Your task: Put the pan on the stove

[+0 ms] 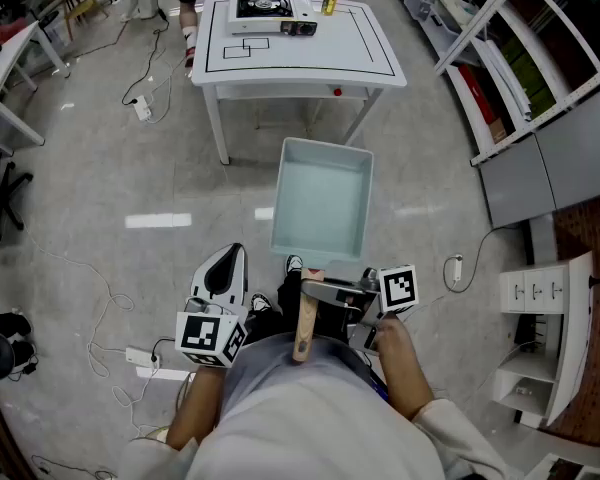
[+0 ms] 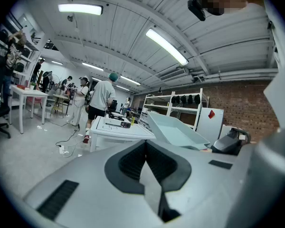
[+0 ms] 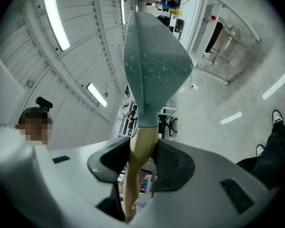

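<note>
Pan [image 1: 322, 203]: pale teal, square, held out above the floor, with my right gripper [image 3: 142, 158] clamped on its wooden handle [image 1: 305, 330]. My left gripper [image 2: 146, 151] has its jaws together, nothing between. The stove [image 1: 263, 6] sits on a white table [image 1: 300, 60], well apart.

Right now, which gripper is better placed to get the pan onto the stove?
Right. The right gripper is shut on the wooden handle of the pan, which points toward the table bearing the stove. The left gripper is empty, jaws together.
</note>
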Demonstrator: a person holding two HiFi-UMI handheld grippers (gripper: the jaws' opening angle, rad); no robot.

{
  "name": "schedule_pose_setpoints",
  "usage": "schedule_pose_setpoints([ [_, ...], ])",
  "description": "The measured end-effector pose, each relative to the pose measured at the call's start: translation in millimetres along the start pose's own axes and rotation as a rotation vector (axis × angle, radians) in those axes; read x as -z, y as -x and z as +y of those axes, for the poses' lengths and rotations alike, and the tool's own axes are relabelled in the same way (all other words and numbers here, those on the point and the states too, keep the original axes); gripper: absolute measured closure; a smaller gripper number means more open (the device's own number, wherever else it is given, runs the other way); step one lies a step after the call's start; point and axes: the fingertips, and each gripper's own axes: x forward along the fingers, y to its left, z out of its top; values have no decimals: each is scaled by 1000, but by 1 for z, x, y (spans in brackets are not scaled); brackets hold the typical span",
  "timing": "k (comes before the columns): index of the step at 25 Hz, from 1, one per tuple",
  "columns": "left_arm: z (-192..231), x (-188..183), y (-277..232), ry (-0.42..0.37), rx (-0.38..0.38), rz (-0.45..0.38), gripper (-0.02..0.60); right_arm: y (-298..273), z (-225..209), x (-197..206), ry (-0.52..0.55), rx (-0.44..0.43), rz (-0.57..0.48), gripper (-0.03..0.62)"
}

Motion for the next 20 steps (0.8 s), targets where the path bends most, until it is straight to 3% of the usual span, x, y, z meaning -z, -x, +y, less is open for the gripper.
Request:
schedule_pose_setpoints([
  [7, 26, 2, -22, 1, 12, 10, 575, -20, -5, -29, 31, -16, -16, 441],
  [13, 31, -2, -53, -23, 74, 39, 574, -29, -10, -68, 84, 49, 12, 439],
  [20, 55, -21, -102, -13, 37, 32, 574, -39, -15, -132, 84, 27, 15, 437],
])
